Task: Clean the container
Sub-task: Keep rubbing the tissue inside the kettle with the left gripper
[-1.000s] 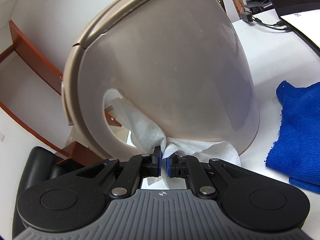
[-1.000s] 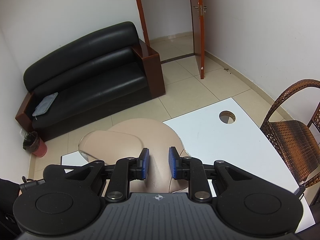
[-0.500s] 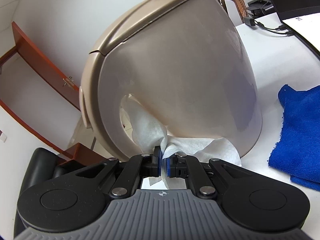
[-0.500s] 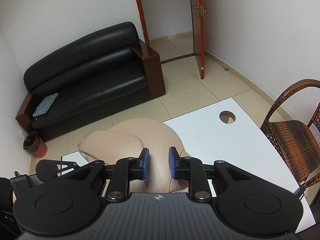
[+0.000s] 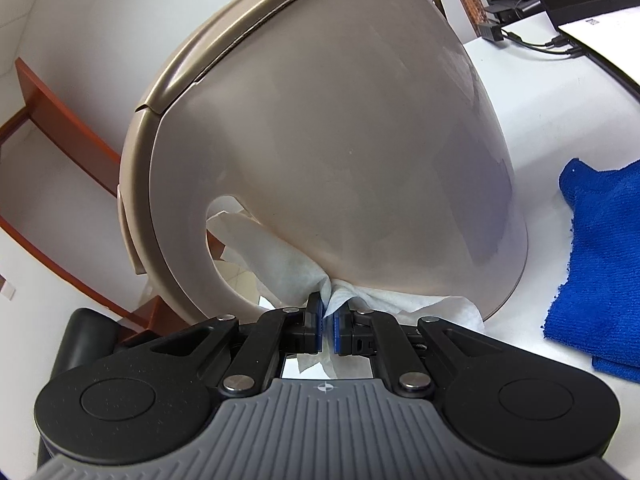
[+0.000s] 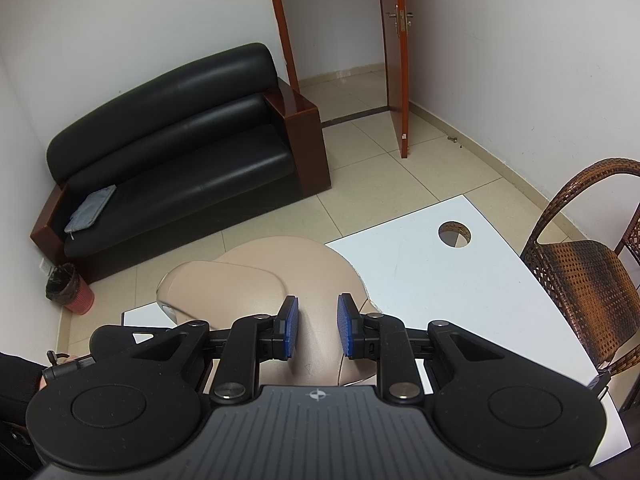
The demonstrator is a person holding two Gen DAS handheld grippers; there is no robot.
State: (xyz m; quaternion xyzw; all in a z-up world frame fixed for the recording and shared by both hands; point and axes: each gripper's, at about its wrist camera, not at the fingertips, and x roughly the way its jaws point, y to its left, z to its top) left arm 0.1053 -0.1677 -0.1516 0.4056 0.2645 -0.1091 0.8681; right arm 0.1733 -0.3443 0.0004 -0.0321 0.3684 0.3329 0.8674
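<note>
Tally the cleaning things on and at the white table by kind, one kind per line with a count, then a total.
Beige lidded container: 1
White wipe, pinched in the left gripper: 1
Blue cloth, lying on the table: 1
Total: 3

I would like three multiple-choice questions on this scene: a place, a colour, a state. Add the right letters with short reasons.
1. Where is the blue cloth? A) inside the beige container B) on the white table beside it C) draped over it
2. What colour is the wipe? A) white B) green C) yellow
3. How is the left gripper? A) open B) shut on the wipe C) shut on the cloth
Answers: 1B, it lies on the tabletop; 2A, white against the container; 3B, it pinches the wipe.
</note>
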